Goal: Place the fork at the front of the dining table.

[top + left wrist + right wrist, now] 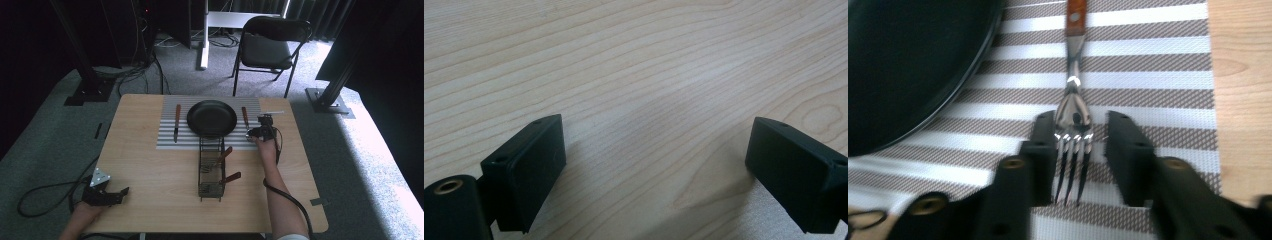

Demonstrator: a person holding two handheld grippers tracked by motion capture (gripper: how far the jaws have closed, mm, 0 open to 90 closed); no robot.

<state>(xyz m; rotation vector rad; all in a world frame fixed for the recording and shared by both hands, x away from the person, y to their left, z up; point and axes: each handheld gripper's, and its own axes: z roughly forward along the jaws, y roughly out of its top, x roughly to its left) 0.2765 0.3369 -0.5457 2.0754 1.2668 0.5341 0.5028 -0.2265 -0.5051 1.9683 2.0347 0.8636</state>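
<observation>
**Right jaws bracket the fork's tines on the striped mat**

The right hand-held gripper stands with its jaws narrowly apart on either side of a fork, a sliver of mat visible between each jaw and the tines, so it is not clamped. The fork has four shiny steel tines, a slim bright neck and a reddish-brown wooden handle with a rivet. It lies on a brown-and-white striped placemat, just beside a black plate. A knife lies on the mat at the plate's other side. Nearer the person, a wire caddy holds two wooden-handled utensils. The left hand-held gripper rests wide apart and empty on the bare wooden counter.
</observation>
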